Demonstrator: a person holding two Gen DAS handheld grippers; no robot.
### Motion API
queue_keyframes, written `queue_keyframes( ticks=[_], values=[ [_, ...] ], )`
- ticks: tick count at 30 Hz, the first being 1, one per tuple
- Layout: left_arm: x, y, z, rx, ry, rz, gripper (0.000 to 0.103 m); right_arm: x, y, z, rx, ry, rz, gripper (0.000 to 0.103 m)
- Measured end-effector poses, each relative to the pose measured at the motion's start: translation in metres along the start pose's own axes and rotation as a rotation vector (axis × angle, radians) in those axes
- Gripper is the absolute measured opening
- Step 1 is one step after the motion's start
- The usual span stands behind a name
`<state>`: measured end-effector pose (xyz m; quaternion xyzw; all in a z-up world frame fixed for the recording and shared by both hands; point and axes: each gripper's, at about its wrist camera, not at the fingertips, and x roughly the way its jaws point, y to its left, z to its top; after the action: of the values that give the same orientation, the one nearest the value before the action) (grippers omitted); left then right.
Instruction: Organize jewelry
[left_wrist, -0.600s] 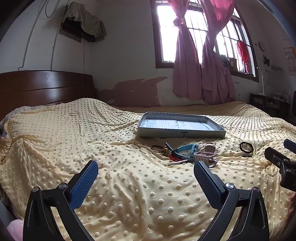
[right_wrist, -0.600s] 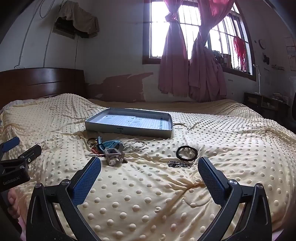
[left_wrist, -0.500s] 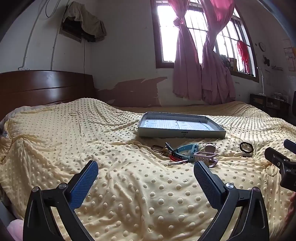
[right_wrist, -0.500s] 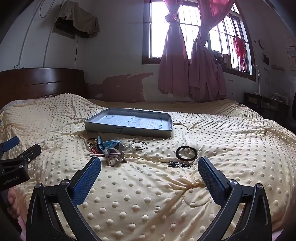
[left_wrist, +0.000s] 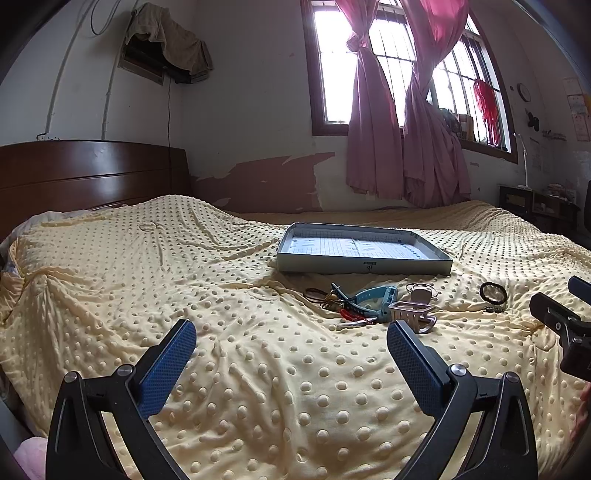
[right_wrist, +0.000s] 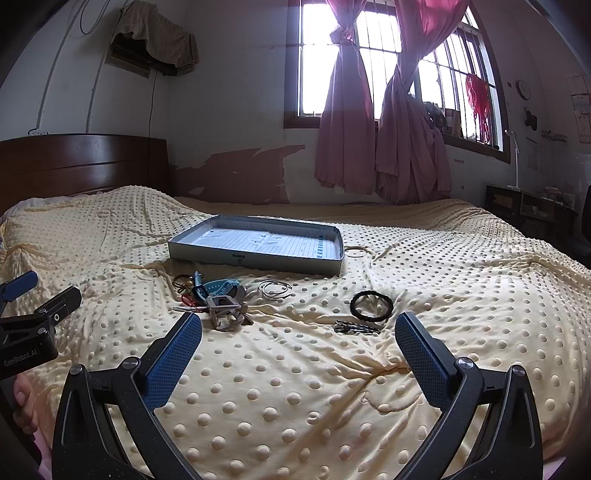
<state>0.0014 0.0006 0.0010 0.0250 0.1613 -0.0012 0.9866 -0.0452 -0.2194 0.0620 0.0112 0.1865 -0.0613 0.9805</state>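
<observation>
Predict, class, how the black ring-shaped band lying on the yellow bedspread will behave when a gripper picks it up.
The black band looks like a braided fabric loop, so it will probably sag and flop, not hold its ring shape. It appears thin and light, likely easy to lift. Lying flat on the soft, dimpled bedspread, it probably won't roll, though pads may pinch cloth with it.

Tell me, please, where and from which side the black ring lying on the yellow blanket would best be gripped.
The black ring lies flat and alone on the blanket, just beyond the small dark clip. I would come from above with the open right gripper and pinch one arc of the band, one jaw inside the loop and one outside, probably on the right arc, away from the clip.
</observation>
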Motion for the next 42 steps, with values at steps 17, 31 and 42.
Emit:
queue_keyframes(
  ticks=[17,31,42],
  values=[
    [0.0000,0.0000,-0.0002,0.002,-0.001,0.001,0.103,0.0002,0.0029,-0.0010,-0.004,-0.003,-0.002,0.102],
    [-0.0002,0.0020,-0.0005,0.001,0.000,0.000,0.103,-0.0005,0.0015,0.0004,-0.005,-0.004,-0.001,0.102],
    [-0.0002,0.0021,-0.0003,0.002,0.000,0.001,0.103,-0.0009,0.0013,0.0009,-0.006,-0.005,-0.003,0.102]
  ],
)
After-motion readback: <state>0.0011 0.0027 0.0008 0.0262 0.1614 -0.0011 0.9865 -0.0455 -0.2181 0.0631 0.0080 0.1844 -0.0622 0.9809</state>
